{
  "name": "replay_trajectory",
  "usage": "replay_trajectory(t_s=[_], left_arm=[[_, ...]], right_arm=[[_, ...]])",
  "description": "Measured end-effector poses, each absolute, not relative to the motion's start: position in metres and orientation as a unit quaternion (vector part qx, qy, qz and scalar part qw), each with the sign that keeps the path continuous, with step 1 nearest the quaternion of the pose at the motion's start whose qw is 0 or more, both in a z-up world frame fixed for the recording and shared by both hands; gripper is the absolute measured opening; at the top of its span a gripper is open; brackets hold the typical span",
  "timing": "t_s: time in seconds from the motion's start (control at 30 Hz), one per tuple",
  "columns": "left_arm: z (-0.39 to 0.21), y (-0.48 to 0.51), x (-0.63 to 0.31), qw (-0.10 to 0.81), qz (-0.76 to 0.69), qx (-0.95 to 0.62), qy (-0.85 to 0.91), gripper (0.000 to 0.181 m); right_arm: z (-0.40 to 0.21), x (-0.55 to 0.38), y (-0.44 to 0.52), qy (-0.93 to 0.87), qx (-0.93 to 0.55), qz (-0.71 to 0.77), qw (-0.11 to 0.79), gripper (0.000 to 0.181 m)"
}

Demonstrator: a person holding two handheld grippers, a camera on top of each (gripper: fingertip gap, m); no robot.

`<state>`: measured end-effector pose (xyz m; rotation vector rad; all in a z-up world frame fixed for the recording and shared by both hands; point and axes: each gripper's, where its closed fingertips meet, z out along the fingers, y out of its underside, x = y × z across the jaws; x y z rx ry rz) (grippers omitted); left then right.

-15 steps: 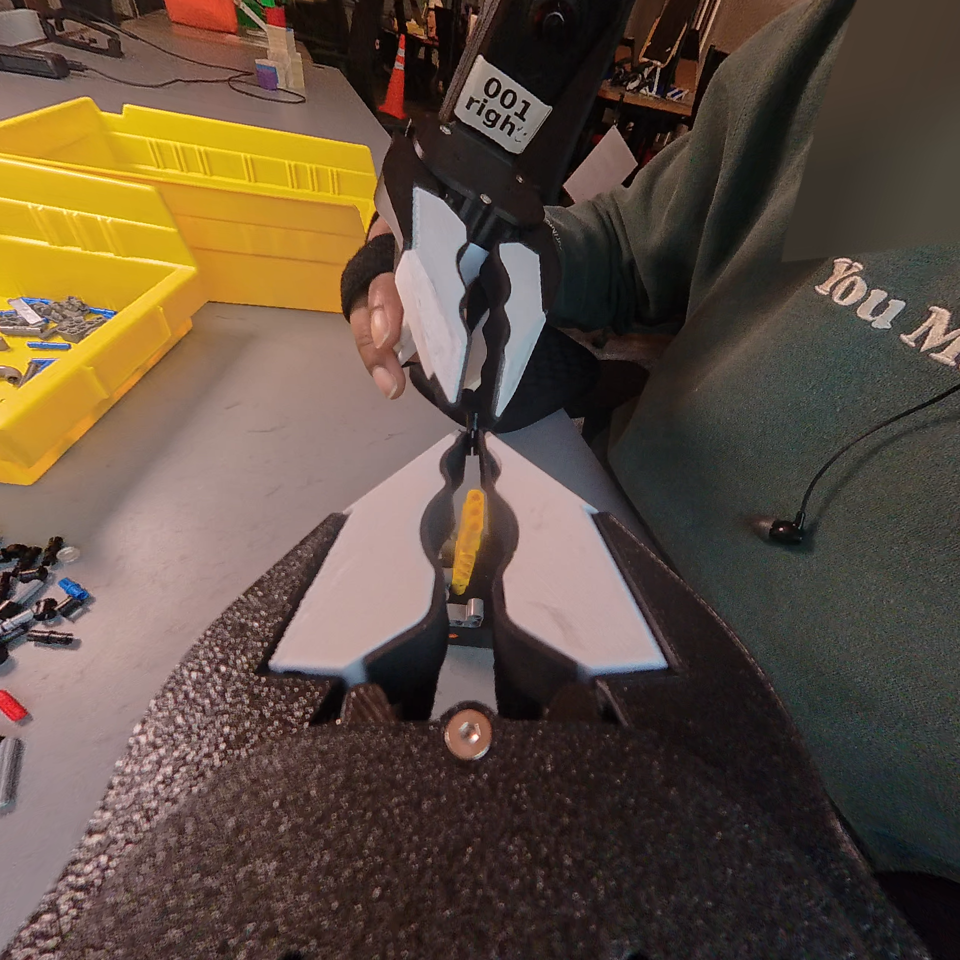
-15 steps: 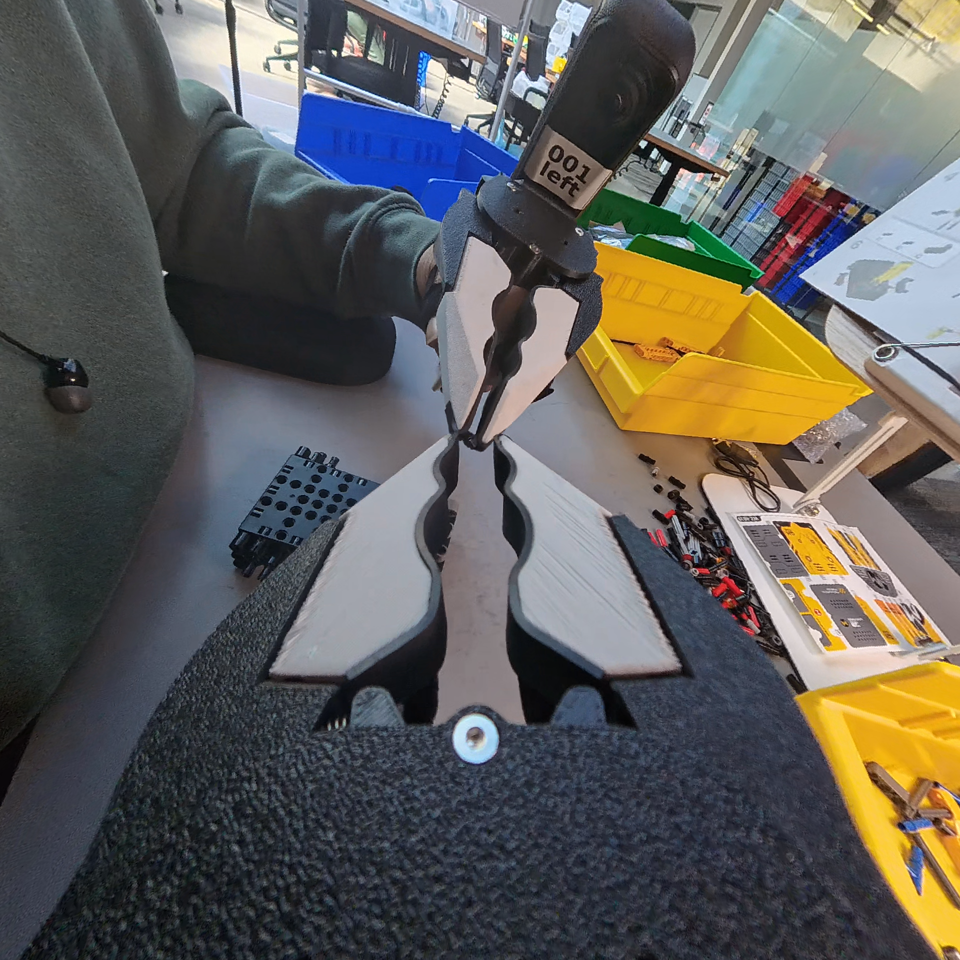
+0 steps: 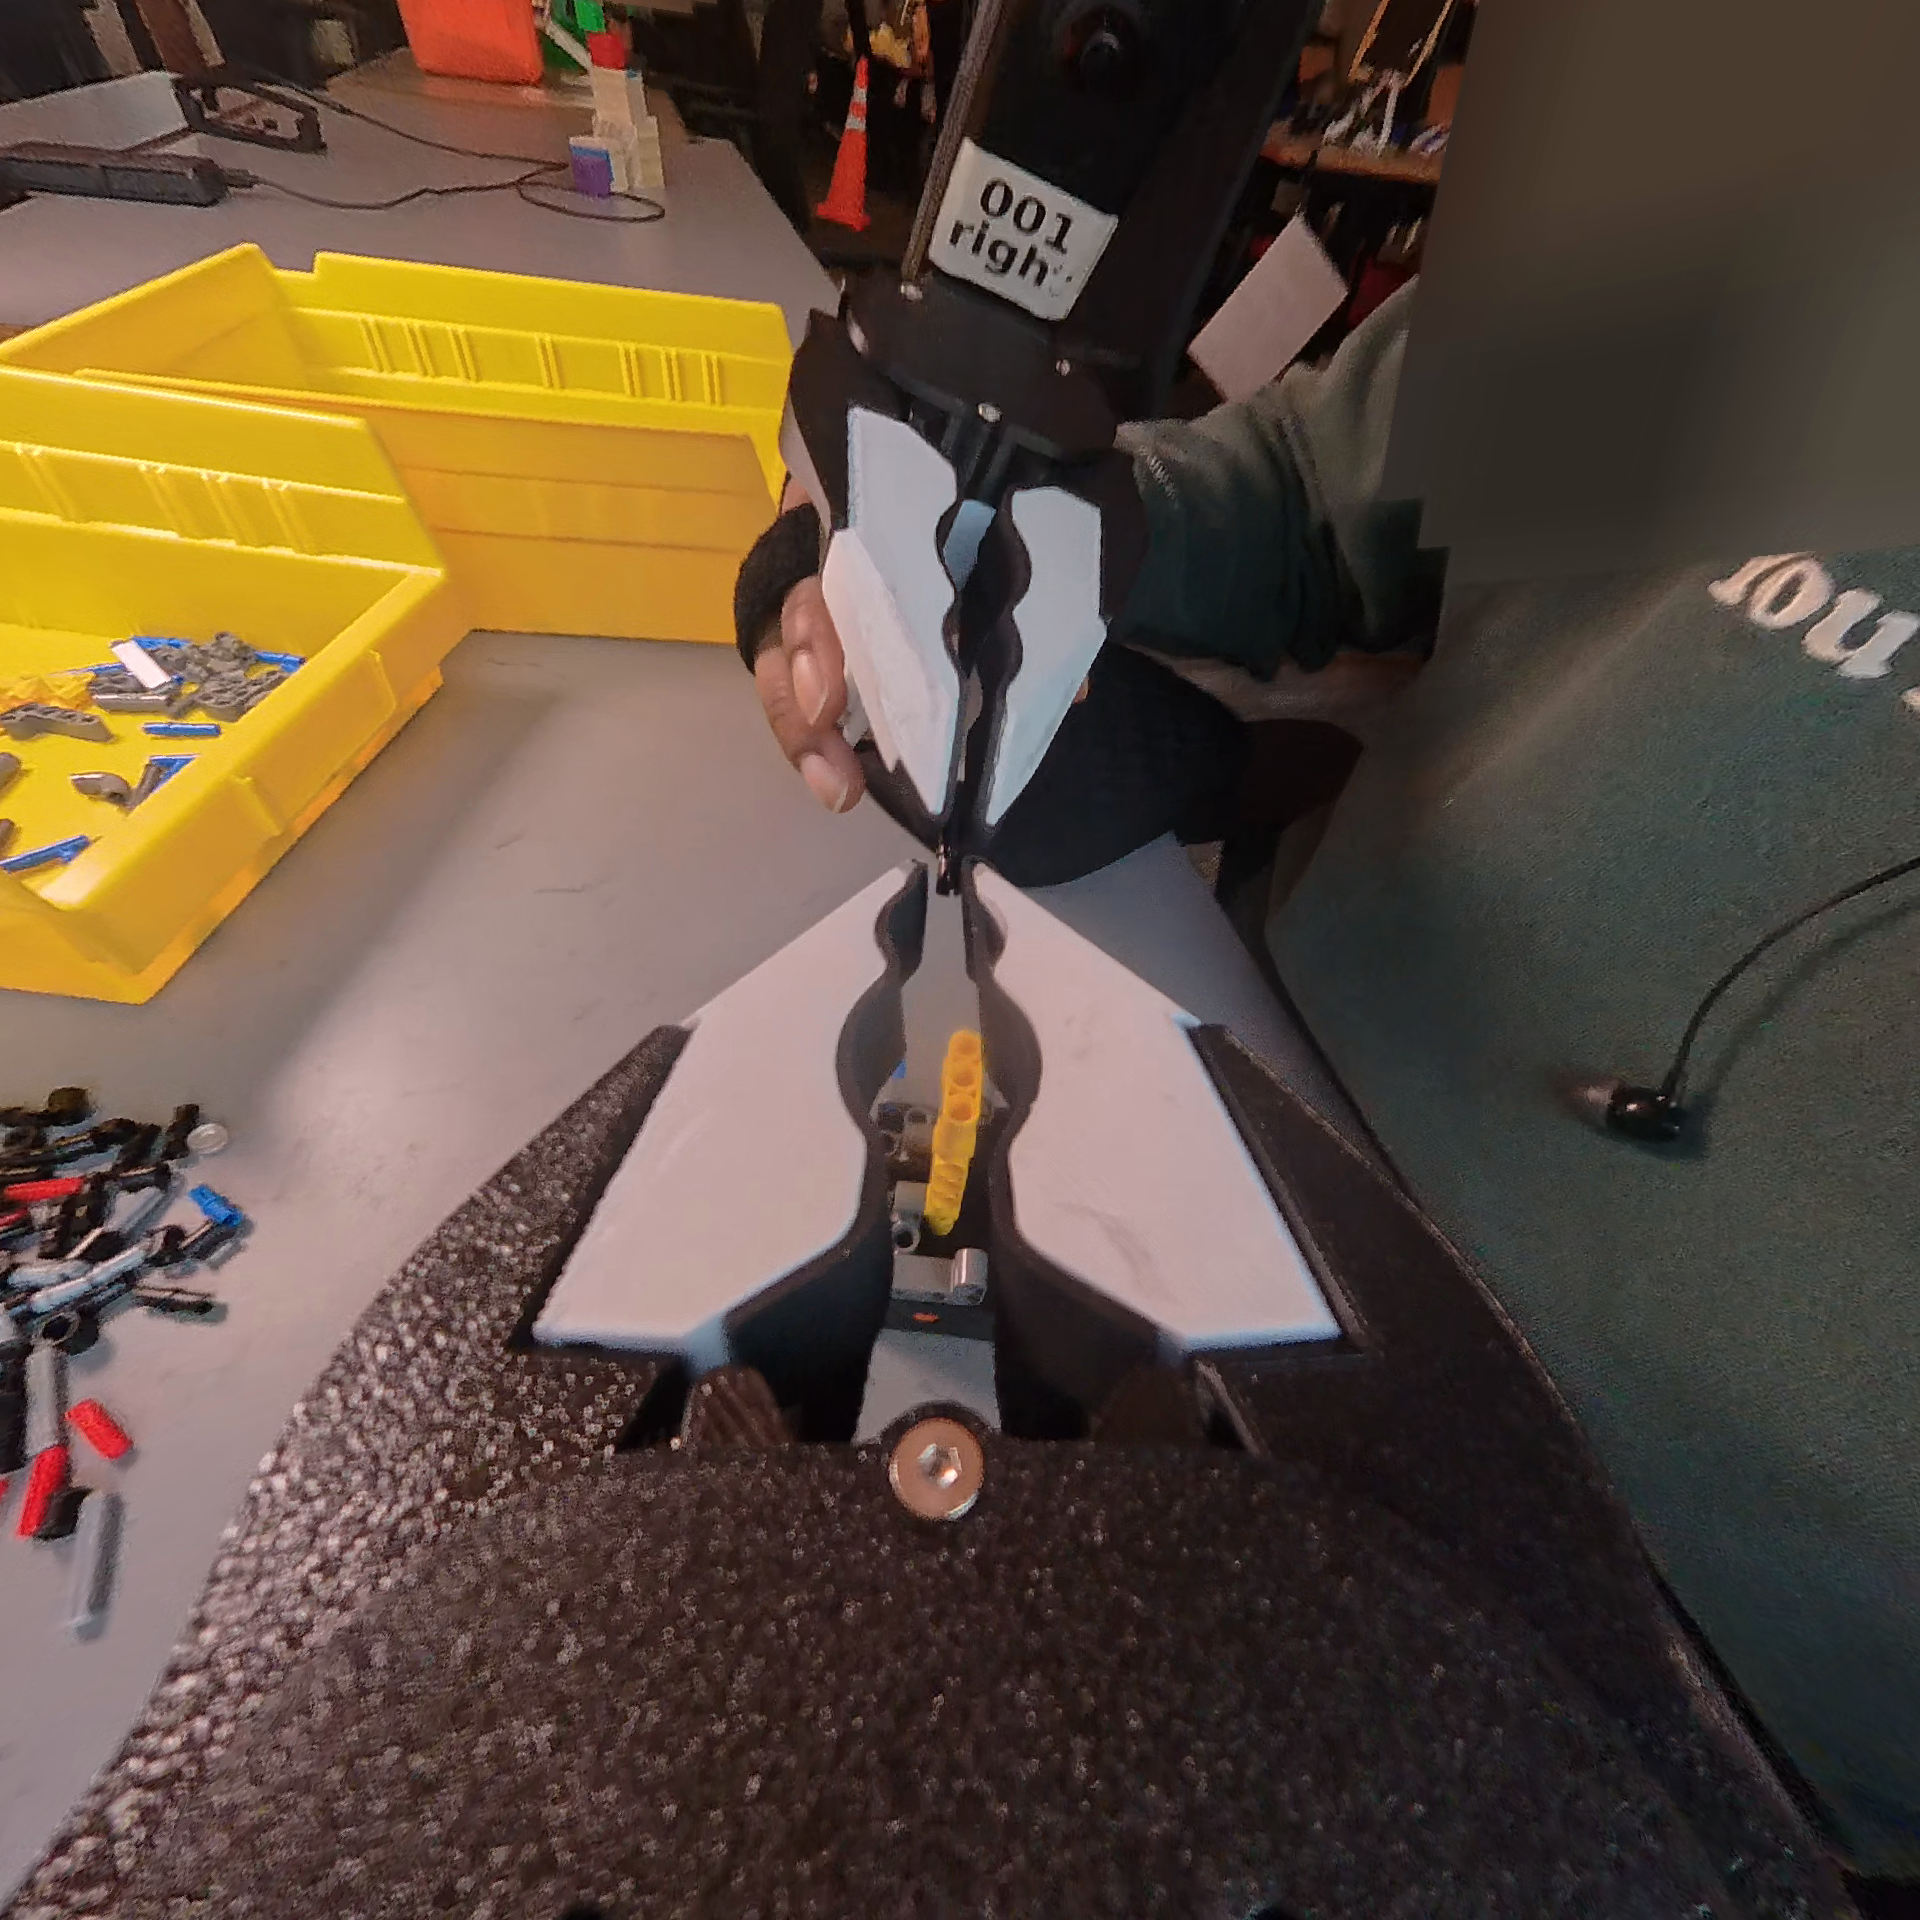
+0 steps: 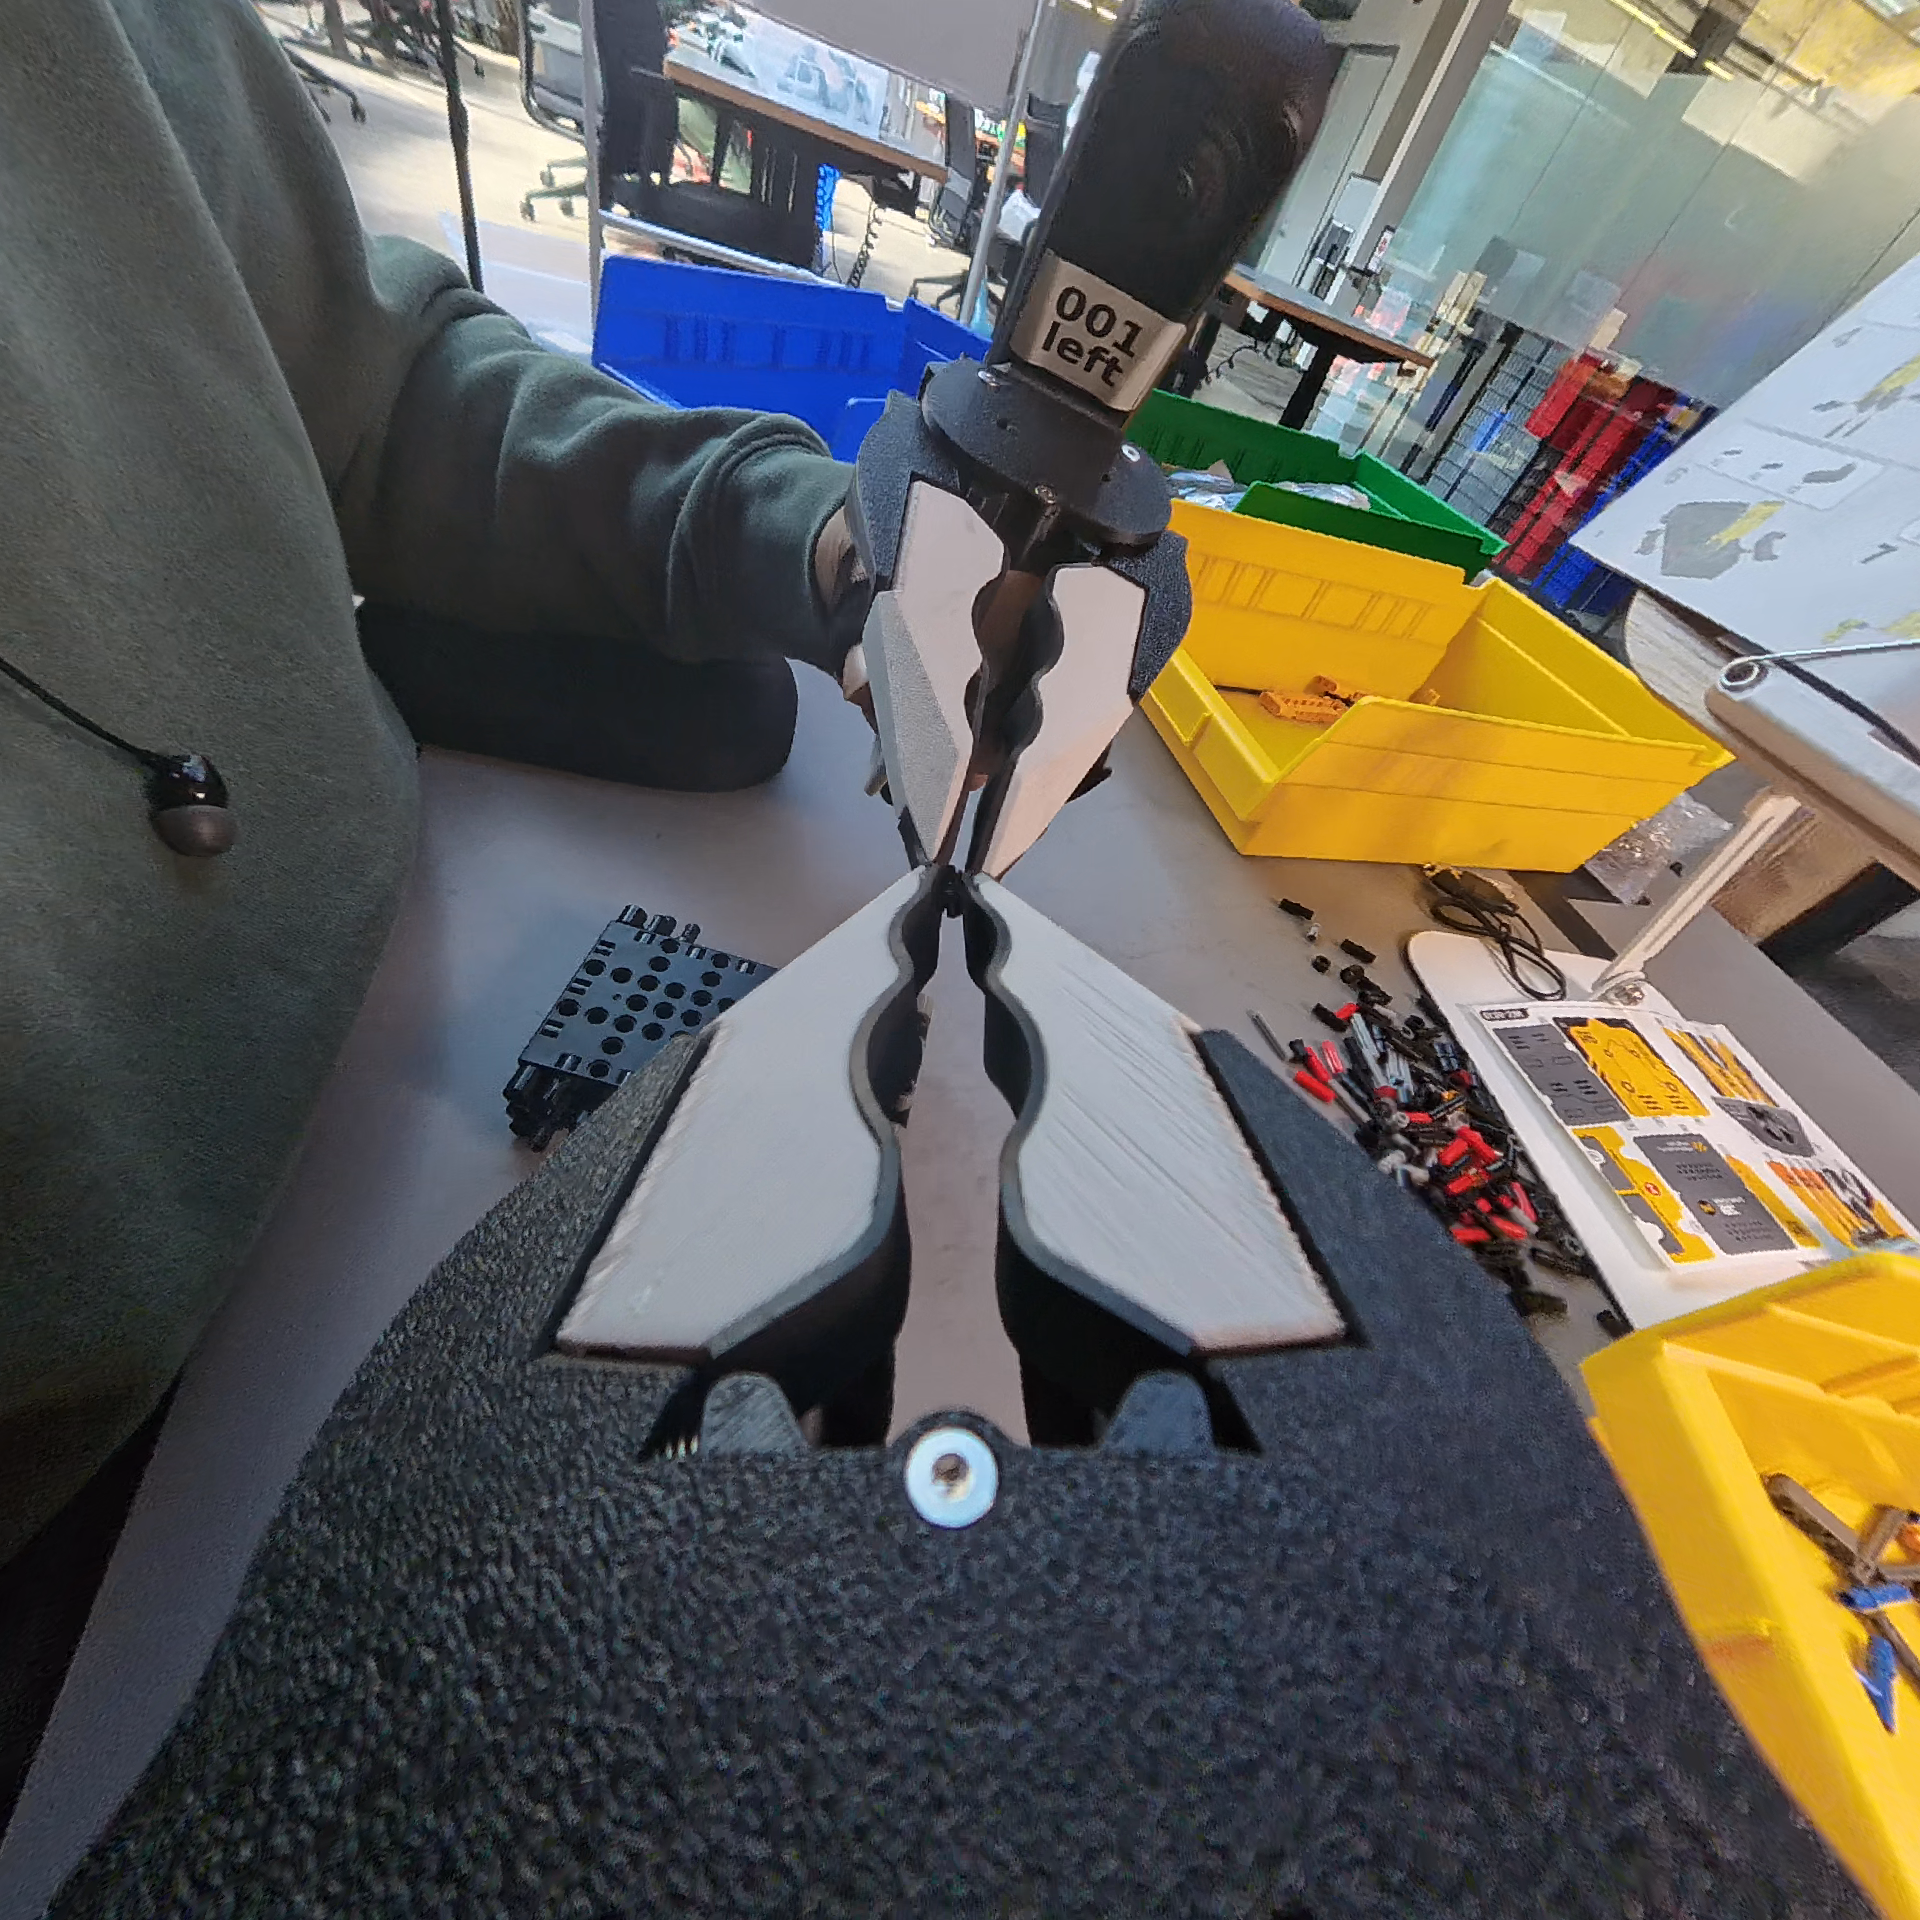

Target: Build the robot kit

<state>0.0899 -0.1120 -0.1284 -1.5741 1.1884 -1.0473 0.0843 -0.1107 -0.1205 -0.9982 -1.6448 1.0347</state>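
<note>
The right hand-held gripper (image 4: 948, 896) has drawn its fingers in from the wider gap of half a second ago. Its tips now seem to pinch a small black pin (image 4: 948, 906) above the tabletop (image 4: 644, 862). The left hand-held gripper (image 3: 943, 891) meets it tip to tip at that pin; I cannot tell whether it grips or has let go.

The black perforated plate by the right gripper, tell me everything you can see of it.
The black perforated plate is a flat plastic building-set piece with rows of round holes through its top and small pins or studs along its edges. It lies flat on the grey table, near the person's green sweatshirt, partly hidden behind the right gripper. Nothing grips it.
</note>
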Motion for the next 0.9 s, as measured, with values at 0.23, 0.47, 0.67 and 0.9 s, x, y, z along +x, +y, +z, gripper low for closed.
replay_trajectory(t_s=[0.23, 0.47, 0.67, 0.9], left_arm=[[-0.184, -0.12, 0.095, 0.365, -0.281, -0.683, 0.567, 0.056], [-0.226, -0.115, 0.098, 0.295, -0.231, -0.719, 0.586, 0.033], [-0.223, -0.11, 0.09, 0.324, -0.236, -0.72, 0.566, 0.032], [-0.183, -0.104, 0.088, 0.428, -0.313, -0.685, 0.499, 0.031]], right_arm=[[-0.142, 0.118, -0.108, -0.667, -0.433, 0.415, 0.442, 0.003], [-0.147, 0.124, -0.111, -0.66, -0.432, 0.42, 0.448, 0.003], [-0.146, 0.115, -0.11, -0.652, -0.43, 0.425, 0.458, 0.004], [-0.139, 0.097, -0.109, -0.635, -0.423, 0.455, 0.459, 0.003]])
